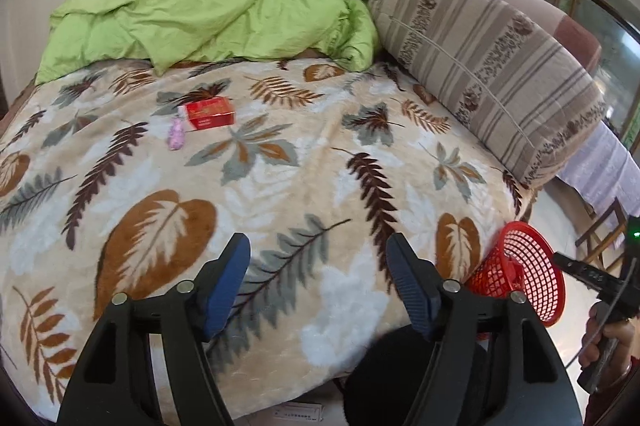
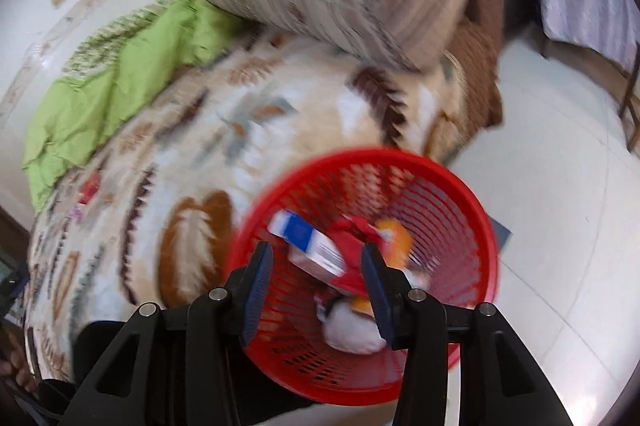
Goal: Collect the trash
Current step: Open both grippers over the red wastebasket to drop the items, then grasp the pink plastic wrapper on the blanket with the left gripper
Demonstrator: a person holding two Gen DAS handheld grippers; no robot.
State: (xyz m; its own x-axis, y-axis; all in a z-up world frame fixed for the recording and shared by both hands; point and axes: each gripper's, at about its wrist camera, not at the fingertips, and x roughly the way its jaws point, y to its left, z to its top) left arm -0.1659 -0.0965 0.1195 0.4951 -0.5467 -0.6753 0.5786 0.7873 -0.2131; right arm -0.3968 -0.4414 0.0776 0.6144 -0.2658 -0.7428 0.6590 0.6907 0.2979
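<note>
A red box and a small pink wrapper lie on the leaf-patterned blanket, far ahead of my left gripper, which is open and empty above the near part of the bed. A red mesh basket stands at the bed's right edge. In the blurred right wrist view my right gripper is open over that basket, which holds a blue-and-white box, red and orange wrappers and a white crumpled piece. The red box shows far left.
A green quilt is bunched at the back of the bed. A large striped cushion lies along the right side. White tiled floor is right of the bed, with a cloth-covered table beyond.
</note>
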